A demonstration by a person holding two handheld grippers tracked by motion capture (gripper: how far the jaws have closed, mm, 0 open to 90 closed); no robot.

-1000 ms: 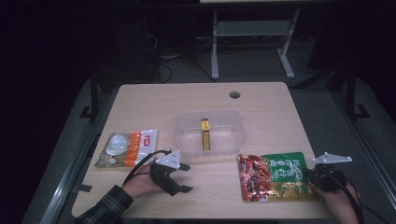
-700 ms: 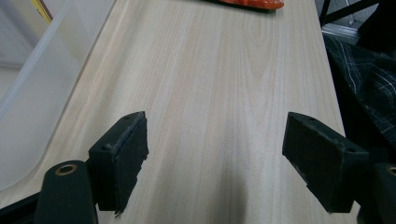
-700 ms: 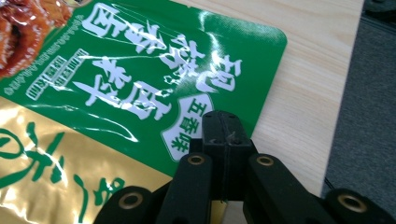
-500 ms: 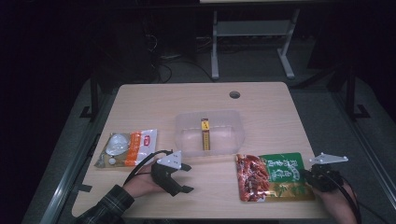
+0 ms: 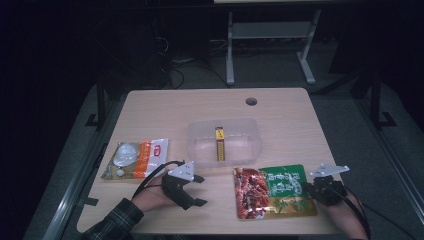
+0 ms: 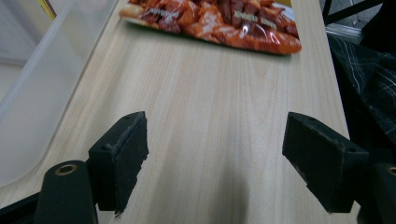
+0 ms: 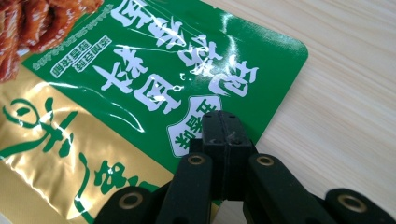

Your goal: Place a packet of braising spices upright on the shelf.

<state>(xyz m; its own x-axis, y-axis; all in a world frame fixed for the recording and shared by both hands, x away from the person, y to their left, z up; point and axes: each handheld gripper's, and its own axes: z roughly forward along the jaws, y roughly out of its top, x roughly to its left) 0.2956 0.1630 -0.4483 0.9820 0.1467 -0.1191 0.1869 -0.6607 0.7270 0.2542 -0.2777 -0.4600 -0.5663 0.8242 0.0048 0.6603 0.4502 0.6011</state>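
The right gripper [image 7: 220,123] has its jaws pressed together over the right edge of the green-and-red snack pouch [image 5: 272,191], which lies flat near the table's [image 5: 290,112] front edge. The left gripper [image 5: 192,191], jaws spread, rests on bare wood between the pouch and the clear plastic container [image 5: 225,141] at mid-table.

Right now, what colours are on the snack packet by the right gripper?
Green, gold and red-orange snack packet, clearest in the right gripper view.
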